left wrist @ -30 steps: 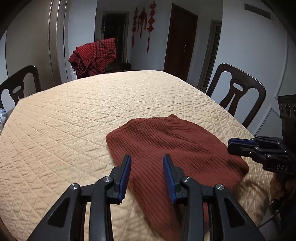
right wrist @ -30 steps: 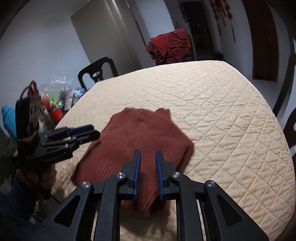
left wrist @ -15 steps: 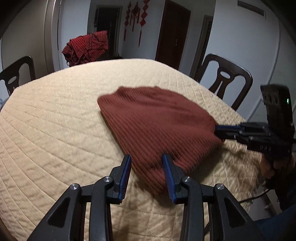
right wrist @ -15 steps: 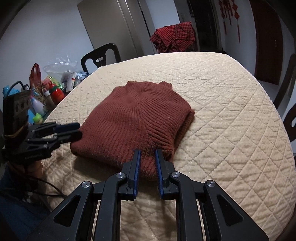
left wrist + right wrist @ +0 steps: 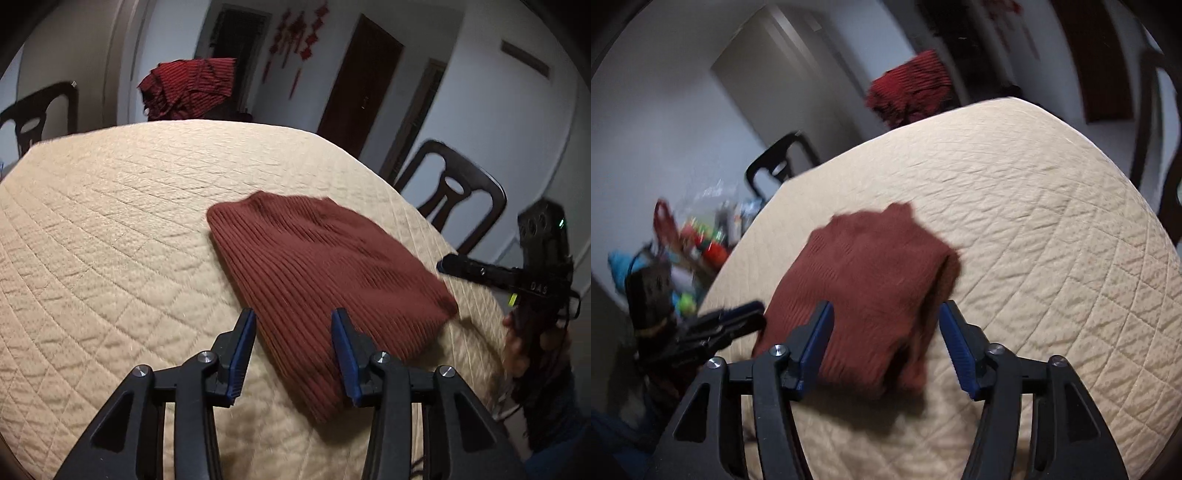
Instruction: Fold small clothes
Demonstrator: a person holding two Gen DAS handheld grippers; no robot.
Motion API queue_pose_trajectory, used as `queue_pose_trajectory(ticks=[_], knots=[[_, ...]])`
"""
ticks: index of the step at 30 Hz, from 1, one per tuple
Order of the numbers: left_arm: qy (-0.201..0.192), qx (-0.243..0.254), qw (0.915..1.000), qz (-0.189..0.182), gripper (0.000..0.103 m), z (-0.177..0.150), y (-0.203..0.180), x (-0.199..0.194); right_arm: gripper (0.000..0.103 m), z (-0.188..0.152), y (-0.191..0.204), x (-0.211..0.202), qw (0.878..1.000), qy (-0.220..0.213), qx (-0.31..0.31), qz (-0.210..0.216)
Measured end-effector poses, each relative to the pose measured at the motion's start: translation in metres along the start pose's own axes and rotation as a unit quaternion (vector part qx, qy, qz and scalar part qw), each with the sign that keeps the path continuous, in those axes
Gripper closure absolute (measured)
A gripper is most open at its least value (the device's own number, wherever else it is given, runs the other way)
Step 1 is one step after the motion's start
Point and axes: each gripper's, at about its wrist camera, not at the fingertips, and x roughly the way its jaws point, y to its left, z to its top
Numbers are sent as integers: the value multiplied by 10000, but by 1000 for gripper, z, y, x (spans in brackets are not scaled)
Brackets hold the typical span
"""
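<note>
A rust-red ribbed sweater point(image 5: 317, 266) lies folded on the beige quilted table point(image 5: 110, 221). My left gripper point(image 5: 293, 314) hangs over its near left edge; the jaws are opening and the pads do not press the knit. In the right wrist view the sweater point(image 5: 871, 266) is blurred. My right gripper point(image 5: 886, 306) straddles its near end, jaws opening wide with the cloth between them but not pinched. Each gripper shows in the other's view, the right gripper point(image 5: 448, 265) by the sweater's right corner, the left gripper point(image 5: 753, 310) at its left side.
A red plaid garment point(image 5: 188, 88) is heaped beyond the table's far edge. Dark chairs point(image 5: 454, 199) stand around the table. Bottles and bags point(image 5: 701, 236) clutter a surface left of the table point(image 5: 1034, 221). A hand point(image 5: 517, 343) holds the right gripper.
The right gripper's jaws have spread wide from nearly shut at the sweater's near edge. The left jaws stand slightly wider. Both views have shifted and rolled; the sweater stays folded on the table.
</note>
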Motion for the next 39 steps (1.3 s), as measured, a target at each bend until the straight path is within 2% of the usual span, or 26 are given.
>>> queue_pose_trajectory(ticks=[2,7,14,20,25,34,38,39], knots=[[27,-206,9997,-87,57,3,6,8,43,8,-13,11,9995,74,299,106],[110,-651,9971,-381,50,5,19,24,43,24,-31,35,9978,253,562,229],[267,-828,9950,-483,44,2,20,40,43,38,-39,49,9963,386,595,489],[268,-798,9952,-505,44,3,19,41,43,37,-34,52,9964,451,417,580],[265,-749,9956,-497,44,2,18,41,43,31,-33,50,9941,597,343,838],[265,-738,9956,-511,44,3,20,41,43,17,-22,49,9865,1027,271,1250],[279,-724,9958,-495,44,3,20,42,44,17,-21,50,9863,967,402,1271],[287,-717,9958,-483,44,3,19,42,48,19,-23,52,9868,935,459,1242]])
